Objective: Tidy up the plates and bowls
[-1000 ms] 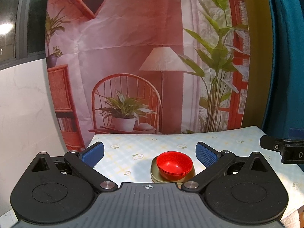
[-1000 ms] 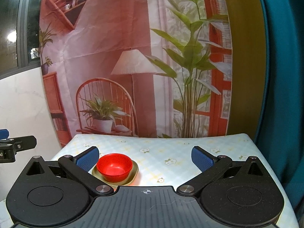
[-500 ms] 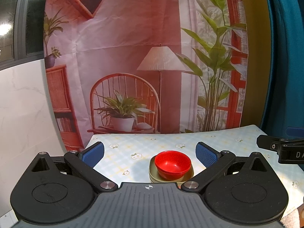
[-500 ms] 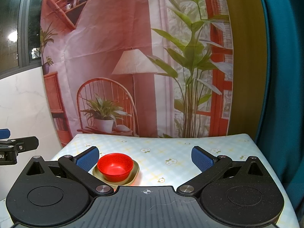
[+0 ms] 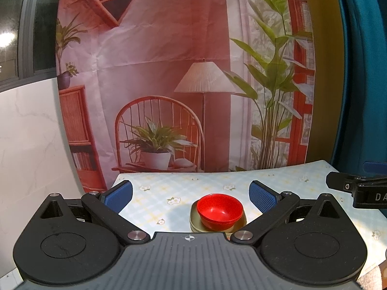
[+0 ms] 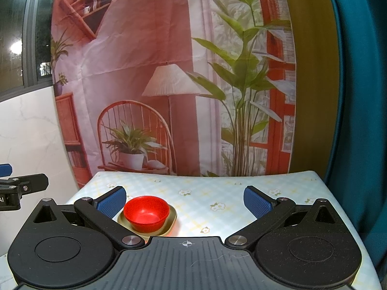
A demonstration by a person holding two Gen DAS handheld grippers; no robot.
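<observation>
red bowl (image 5: 219,208) on olive plate (image 5: 196,220)

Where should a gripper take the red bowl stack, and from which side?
Judging by its pose, grip the rim of the red bowl stack from above: one finger inside, one outside. It sits upright and open-topped on the olive plate, whose raised edge crowds the bowl's lower wall. Both grippers, left and right, are open.
</observation>
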